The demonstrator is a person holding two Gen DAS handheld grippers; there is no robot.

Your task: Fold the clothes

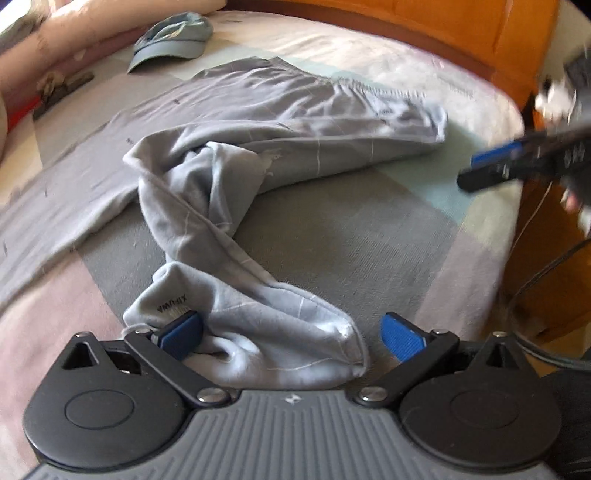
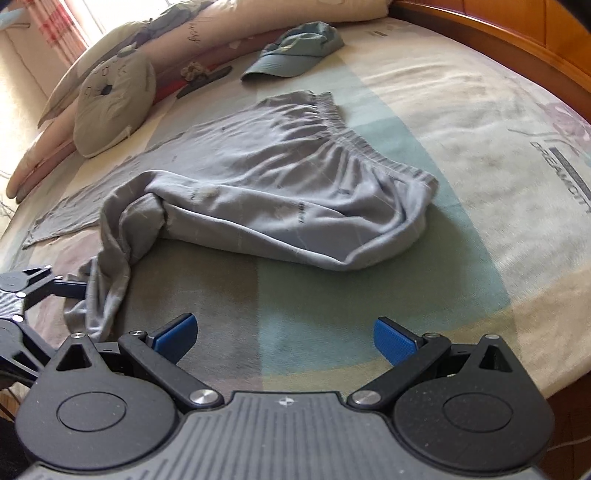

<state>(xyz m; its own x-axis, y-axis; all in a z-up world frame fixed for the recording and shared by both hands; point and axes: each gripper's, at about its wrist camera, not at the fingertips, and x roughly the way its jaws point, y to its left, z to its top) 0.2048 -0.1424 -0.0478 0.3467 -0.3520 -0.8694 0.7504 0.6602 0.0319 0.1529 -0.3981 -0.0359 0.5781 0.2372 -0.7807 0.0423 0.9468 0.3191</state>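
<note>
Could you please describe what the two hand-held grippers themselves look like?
Both match: the left hand-held gripper and right hand-held gripper have black linkage arms with silver pivot screws, textured blue finger pads, round black housings and a ribbed grey body bearing a small white mark.

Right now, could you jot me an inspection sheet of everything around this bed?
Surface: patchwork bedspread, wrinkled.
Job's things: grey trousers, one leg flat, the other twisted toward the near edge.
Clutter: blue cap; round cushion; pillows.
Grippers: left gripper open, trouser cuff lying between its fingers; right gripper open, holding nothing, above the bedspread.
Cables: dark cable beside the bed.
Surroundings: wooden bed frame; curtain.
</note>
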